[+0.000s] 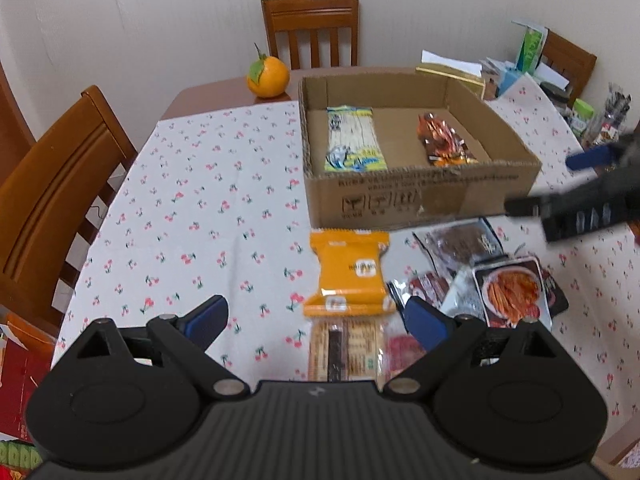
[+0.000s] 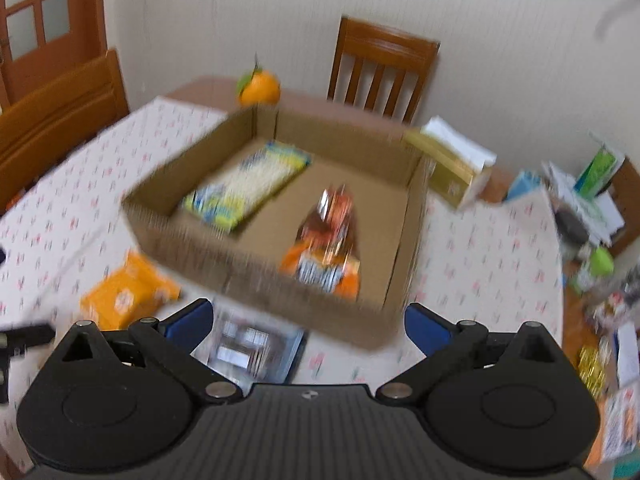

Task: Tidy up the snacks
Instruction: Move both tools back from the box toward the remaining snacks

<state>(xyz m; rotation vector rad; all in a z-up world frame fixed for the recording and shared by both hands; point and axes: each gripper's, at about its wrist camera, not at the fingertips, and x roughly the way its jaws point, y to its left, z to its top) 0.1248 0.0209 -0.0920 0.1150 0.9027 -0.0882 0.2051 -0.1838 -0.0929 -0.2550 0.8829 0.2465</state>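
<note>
A shallow cardboard box (image 1: 420, 196) stands on the cherry-print tablecloth and holds a yellow-white noodle pack (image 1: 354, 140) on its left and an orange-red snack bag (image 1: 444, 142) on its right. In front of it lie two orange packets (image 1: 350, 270), a biscuit pack (image 1: 346, 354), and dark snack packs (image 1: 510, 292). My left gripper (image 1: 316, 320) is open and empty above the orange packets. My right gripper (image 2: 308, 324) is open and empty in front of the box (image 2: 224, 256); it also shows at the right edge of the left wrist view (image 1: 576, 184). The right wrist view is blurred.
An orange fruit (image 1: 268, 76) sits on the bare table behind the box. Wooden chairs (image 1: 312, 28) stand at the far side and the left. Boxes, papers and jars (image 1: 532, 64) crowd the far right corner. A gold box (image 2: 448, 176) lies right of the cardboard box.
</note>
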